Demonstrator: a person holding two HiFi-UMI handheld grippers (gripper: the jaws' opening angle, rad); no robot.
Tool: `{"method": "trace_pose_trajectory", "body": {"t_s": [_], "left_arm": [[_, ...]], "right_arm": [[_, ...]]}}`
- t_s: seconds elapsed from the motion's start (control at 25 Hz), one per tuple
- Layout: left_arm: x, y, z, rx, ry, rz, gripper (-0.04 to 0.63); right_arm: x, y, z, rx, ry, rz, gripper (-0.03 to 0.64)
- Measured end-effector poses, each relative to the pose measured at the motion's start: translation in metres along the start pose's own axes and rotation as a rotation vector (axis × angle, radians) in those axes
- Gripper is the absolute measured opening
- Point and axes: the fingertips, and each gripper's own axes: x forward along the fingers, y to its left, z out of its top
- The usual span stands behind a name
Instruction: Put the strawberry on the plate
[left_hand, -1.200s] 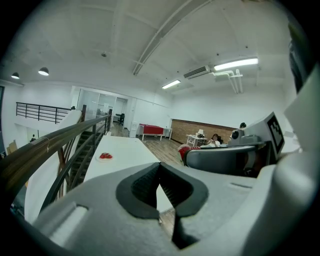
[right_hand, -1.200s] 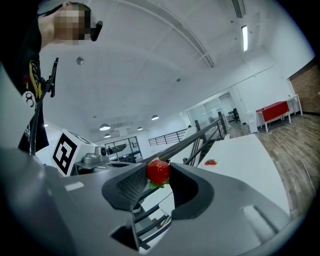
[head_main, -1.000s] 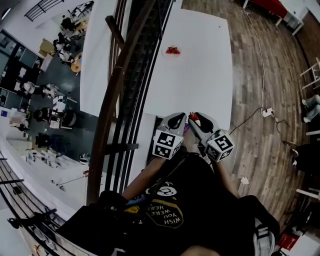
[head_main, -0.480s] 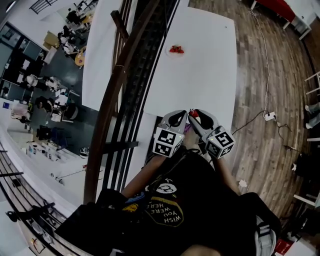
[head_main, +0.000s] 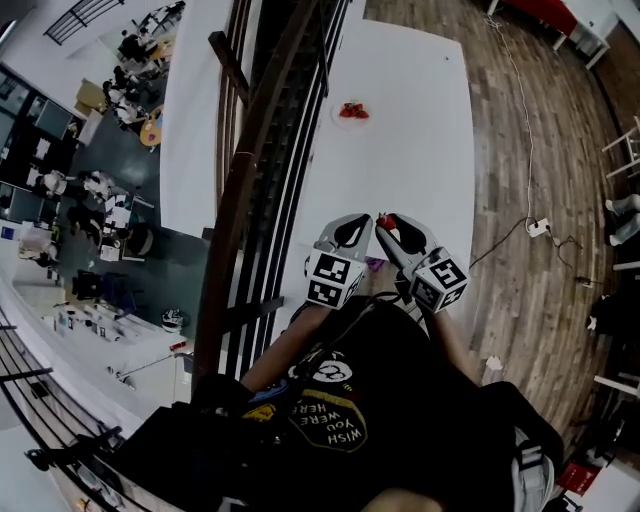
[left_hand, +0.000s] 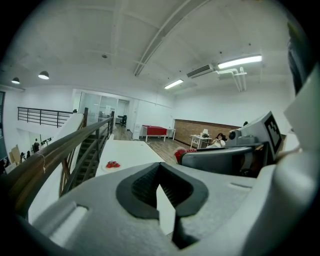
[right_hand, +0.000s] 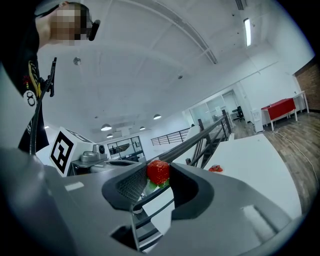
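Left tongs (left_hand: 159, 165) closed tip to tip, plate (left_hand: 105, 167) well ahead.

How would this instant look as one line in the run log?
right gripper: shut on small red strawberry | left gripper: shut, empty | white plate: far ahead, red fruit on it

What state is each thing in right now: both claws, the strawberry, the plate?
Right claw: shut on the strawberry.
Left claw: shut, empty.
Strawberry: gripped at the right claw's tips, not yet on the plate.
Plate: far down the white table, apart from both claws, already holding red fruit.
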Motion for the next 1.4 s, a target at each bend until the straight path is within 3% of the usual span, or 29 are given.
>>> {"method": "trace_pose_trajectory", "body": {"t_s": [0.16,0.64,1.4], "left_arm": [[-0.002,0.014,-0.002,0.030,0.002,-0.029,0.003],[0.003,0.055,-0.029,-0.062,0.046,-0.047,0.003],[0.073,0.074,0.010,-0.096,0.041,0.020,0.003]], "right_arm": [[0.021,0.000,-0.004,0.013,-0.007,-0.015,0.140],[0.052,-0.003,-0.023,0.049,0.031,-0.064,0.140],[0.070,-0.069,0.022,0.066,0.019,0.015,0.140]]}}
